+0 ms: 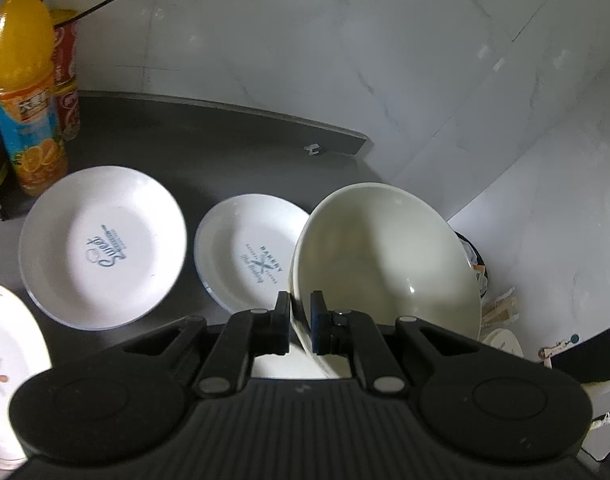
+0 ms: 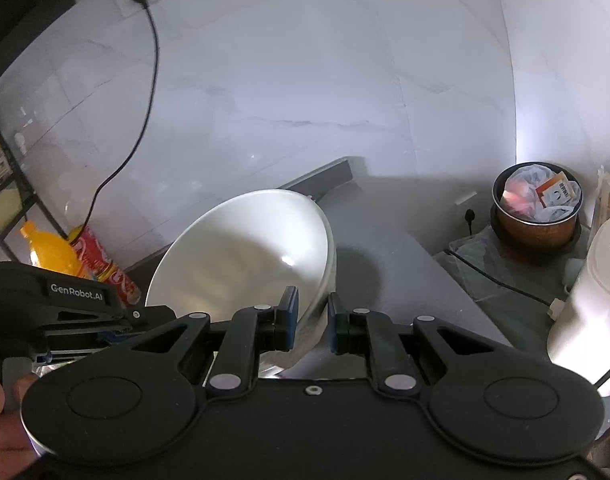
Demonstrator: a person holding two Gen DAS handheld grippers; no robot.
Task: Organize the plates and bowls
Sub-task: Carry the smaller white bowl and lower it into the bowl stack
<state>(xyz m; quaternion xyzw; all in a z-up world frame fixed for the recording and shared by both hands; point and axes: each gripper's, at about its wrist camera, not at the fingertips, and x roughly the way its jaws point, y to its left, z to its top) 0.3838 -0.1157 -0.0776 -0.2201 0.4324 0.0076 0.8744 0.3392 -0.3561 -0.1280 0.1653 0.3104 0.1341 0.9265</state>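
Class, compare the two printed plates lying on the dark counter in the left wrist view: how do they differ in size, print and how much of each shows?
The left plate looks larger than the right plate. The left plate's blue print is a script word; the right plate's reads BAKERY. The left plate shows whole; the right plate is partly hidden by the bowl. Both are white and lie flat.

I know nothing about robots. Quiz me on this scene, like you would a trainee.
1. True or false: the left tool is clamped on the rim of the pale bowl.
2. How many white plates with blue lettering lie flat on the dark counter? A) one B) two C) four
3. Fill in: the tall bottle at the counter's far left holds an ___ drink.
Key: 1 true; 2 B; 3 orange.
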